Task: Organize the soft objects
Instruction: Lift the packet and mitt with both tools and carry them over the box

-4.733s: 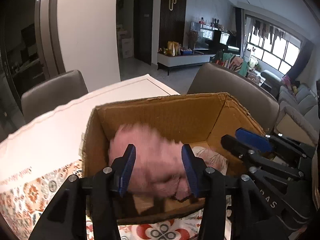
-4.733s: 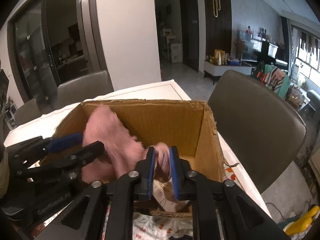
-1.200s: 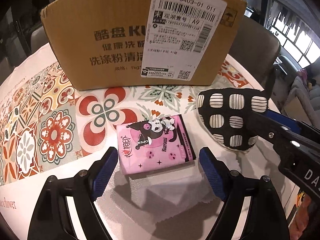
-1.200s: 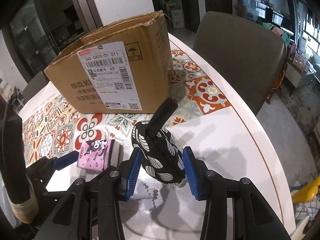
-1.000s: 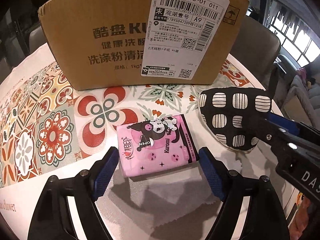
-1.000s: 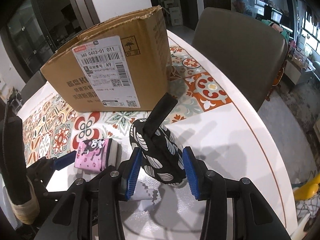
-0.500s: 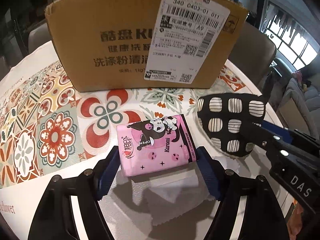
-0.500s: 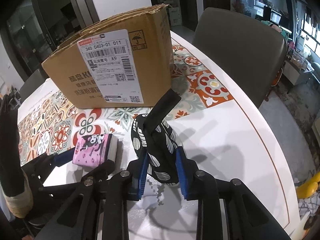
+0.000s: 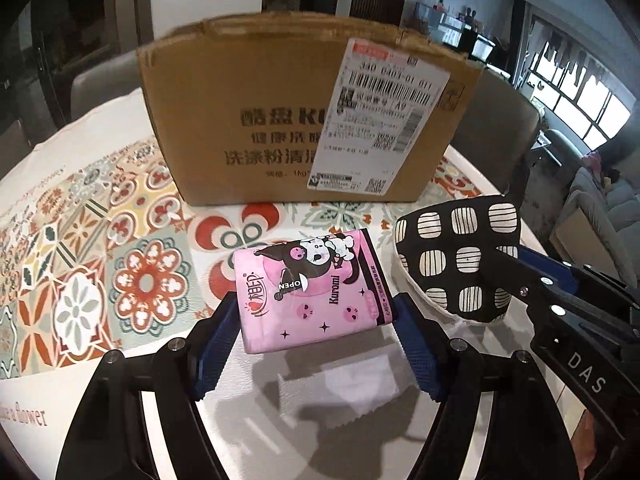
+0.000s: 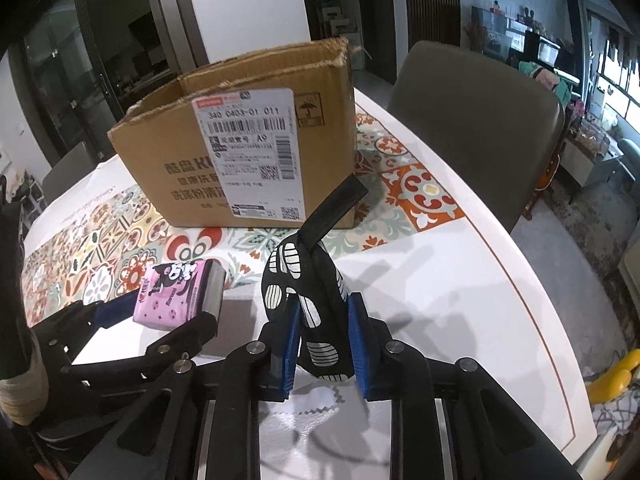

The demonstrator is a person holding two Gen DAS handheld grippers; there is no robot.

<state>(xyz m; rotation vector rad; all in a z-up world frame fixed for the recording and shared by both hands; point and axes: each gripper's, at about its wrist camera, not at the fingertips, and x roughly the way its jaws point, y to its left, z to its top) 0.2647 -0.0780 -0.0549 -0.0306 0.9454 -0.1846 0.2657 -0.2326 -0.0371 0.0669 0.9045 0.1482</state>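
Observation:
My left gripper [image 9: 316, 320] is shut on a pink Kuromi tissue pack [image 9: 308, 290] and holds it off the table; the pack also shows in the right wrist view [image 10: 176, 294]. My right gripper [image 10: 324, 344] is shut on a black pouch with white striped squares [image 10: 308, 296], held up with its black strap [image 10: 336, 208] sticking upward. The pouch also shows in the left wrist view [image 9: 456, 264], to the right of the pack. An open cardboard box [image 9: 304, 120] with a white shipping label stands on the table behind both; it also shows in the right wrist view [image 10: 240, 152].
A round white table [image 10: 460, 280] carries a patterned tile mat [image 9: 100, 248]. A white cloth [image 9: 360, 384] lies on the table under the grippers. Grey chairs [image 10: 480, 120] stand around the table. The table edge curves on the right.
Both grippers closed further, the left on the tissue pack and the right on the pouch, and lifted them off the table. The view rose, showing more of the box.

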